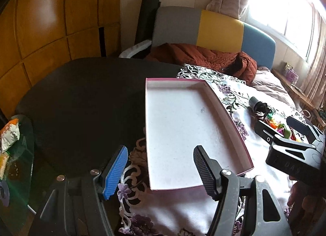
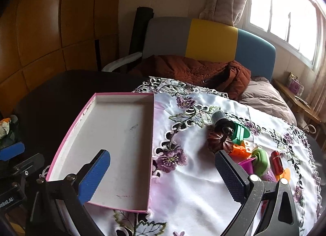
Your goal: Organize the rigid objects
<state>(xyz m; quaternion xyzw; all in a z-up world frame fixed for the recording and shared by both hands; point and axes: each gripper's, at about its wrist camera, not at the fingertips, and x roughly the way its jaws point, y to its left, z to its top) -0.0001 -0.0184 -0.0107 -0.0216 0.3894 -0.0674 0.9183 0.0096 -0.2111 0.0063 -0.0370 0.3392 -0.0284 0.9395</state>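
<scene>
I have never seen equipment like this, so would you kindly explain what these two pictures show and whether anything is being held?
No robot here: a person holds a two-finger gripper in each hand, each carrying a forward-looking fisheye camera. One picture looks along the left gripper, the other along the right gripper. Both are open and hold nothing. On the embroidered tablecloth lies a shallow pink-edged box with nothing in it. Beside it sits a cluster of small toys, including a green piece and a red one. Behind is a bed with a rust-coloured jacket.
</scene>
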